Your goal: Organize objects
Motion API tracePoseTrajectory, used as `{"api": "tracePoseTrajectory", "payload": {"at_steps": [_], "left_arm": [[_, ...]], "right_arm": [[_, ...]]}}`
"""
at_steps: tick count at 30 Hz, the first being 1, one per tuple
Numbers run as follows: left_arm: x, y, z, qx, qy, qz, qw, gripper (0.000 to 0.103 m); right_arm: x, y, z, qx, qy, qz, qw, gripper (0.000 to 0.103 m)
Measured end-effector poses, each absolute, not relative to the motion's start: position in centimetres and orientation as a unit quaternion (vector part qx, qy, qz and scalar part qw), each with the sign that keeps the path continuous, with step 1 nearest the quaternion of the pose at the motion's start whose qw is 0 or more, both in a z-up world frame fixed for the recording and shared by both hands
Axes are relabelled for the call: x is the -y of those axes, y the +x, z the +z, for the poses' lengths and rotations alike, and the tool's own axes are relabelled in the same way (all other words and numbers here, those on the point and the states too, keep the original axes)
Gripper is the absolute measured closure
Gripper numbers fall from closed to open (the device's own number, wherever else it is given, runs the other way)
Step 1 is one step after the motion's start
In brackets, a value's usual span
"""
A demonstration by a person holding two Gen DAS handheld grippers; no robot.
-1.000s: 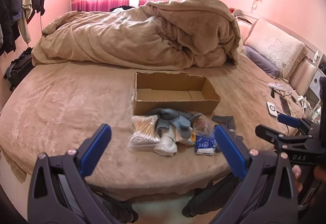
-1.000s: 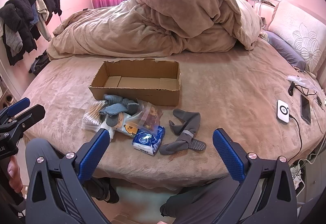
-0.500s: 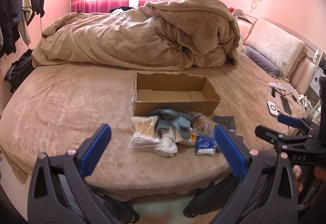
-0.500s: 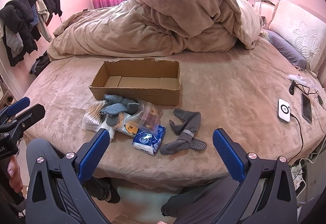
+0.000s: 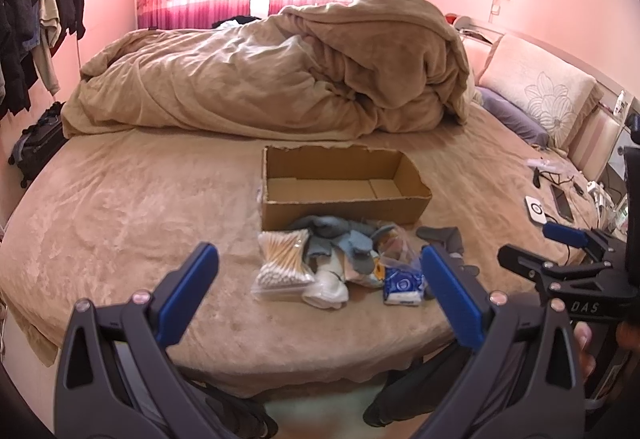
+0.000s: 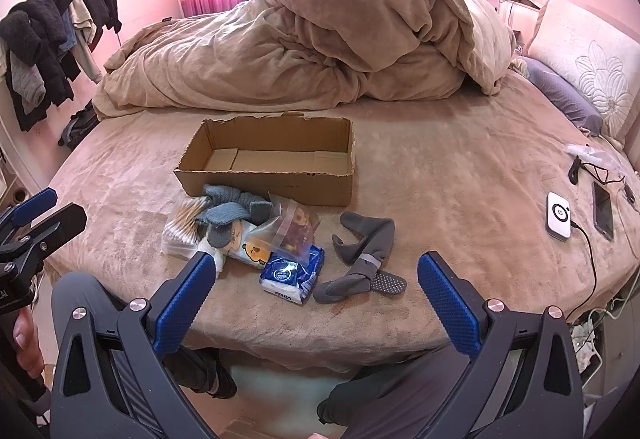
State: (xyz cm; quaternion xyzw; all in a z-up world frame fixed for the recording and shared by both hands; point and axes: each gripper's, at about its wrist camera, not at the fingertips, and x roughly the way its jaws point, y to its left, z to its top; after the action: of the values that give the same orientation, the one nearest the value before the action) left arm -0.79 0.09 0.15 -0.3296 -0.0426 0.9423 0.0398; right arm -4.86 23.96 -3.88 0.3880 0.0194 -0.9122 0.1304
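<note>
Ahead of both your claws lies the bed [image 6: 440, 175], its tan plush cover running to the near edge just under the fingertips. Beyond everything, a rumpled duvet [image 6: 320, 39] is heaped across the far half.

Straight ahead of your left claw [image 5: 320, 279], past the pile, sits the box [image 5: 344, 191]: brown cardboard, open-topped, torn along its rim, bare inside. From your right claw [image 6: 312, 279] it lies ahead and slightly left.

The pile lies between the box and your fingertips, touching the box's near wall. Dark grey socks [image 6: 364, 255], one with a dotted sole, lie just ahead of the right claw, a little apart from the rest. Blue-grey knit socks [image 6: 230, 213] rest on top of the pile nearest the box. A clear swab bag [image 5: 282, 263] with wooden sticks lies ahead-left of the left claw's centre. A blue tissue pack [image 6: 292, 273] is nearest the right claw, with a clear zip bag [image 6: 292, 227] partly over it.

Both your claws are spread wide, holding nothing, short of the bed edge.
</note>
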Motion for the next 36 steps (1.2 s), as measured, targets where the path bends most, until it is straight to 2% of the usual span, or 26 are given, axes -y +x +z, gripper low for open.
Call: {"api": "tracePoseTrajectory", "payload": {"at_steps": [20,31,36], "left_arm": [[-0.1,-2.2,-0.9,0.048,-0.344,0.937,0.043,0.001],[1.4,-6.2,-4.3,0.056,-0.375,0.925,0.031,0.001],[2.6,-8.7,-7.6,0.060,-0.401,0.914,0.015,0.002]], "right_arm": [[-24.2,-5.3,-4.3,-0.019,0.392,-0.911,0.129,0.000],[-24.8,-8.5,-6.4,-0.020,0.412,-0.903,0.118,0.000],[-25.0,-10.6,-8.2,-0.022,0.427,-0.897,0.110,0.000]]}}
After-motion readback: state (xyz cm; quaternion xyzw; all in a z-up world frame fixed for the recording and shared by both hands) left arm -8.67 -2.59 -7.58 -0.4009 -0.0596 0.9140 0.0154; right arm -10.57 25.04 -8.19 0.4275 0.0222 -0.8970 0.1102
